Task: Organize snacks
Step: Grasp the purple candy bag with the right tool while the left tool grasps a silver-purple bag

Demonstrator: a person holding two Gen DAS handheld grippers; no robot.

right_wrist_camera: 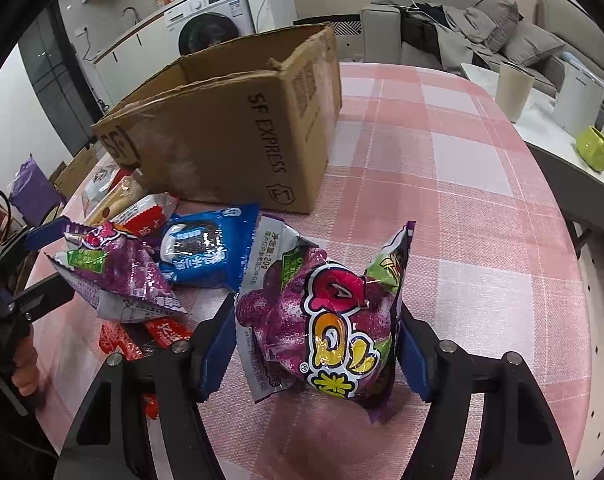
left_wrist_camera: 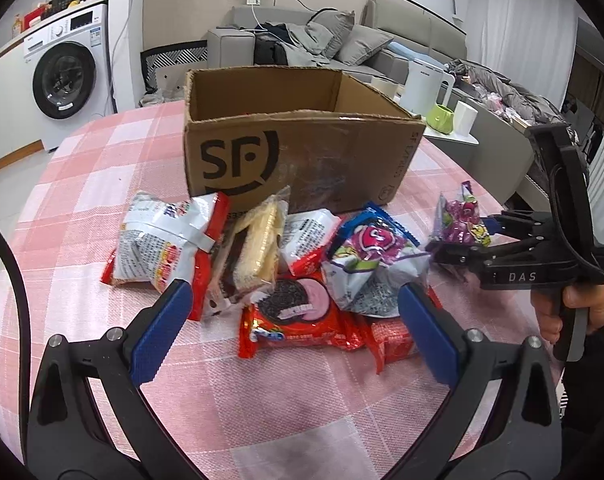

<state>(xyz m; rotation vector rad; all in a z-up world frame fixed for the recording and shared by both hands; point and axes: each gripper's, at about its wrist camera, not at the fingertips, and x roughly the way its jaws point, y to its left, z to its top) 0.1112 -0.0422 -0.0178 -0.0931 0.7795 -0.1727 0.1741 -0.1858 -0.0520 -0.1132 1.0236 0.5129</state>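
While the right tongs (right_wrist_camera: pixel 318 320) angle down, clenched on a purple candy bag (right_wrist_camera: pixel 322 316), the left tongs (left_wrist_camera: pixel 293 328) hover released over a snack pile (left_wrist_camera: pixel 261 264); a cardboard box (left_wrist_camera: pixel 302 152) stands behind on the counter (left_wrist_camera: pixel 101 168).

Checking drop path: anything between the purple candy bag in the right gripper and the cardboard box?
Right wrist view: only bare pink checked tablecloth between purple candy bag and cardboard box.

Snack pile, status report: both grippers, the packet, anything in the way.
Right gripper shut on purple candy packet. Left gripper open over snack pile. Cardboard box open; nothing blocking.
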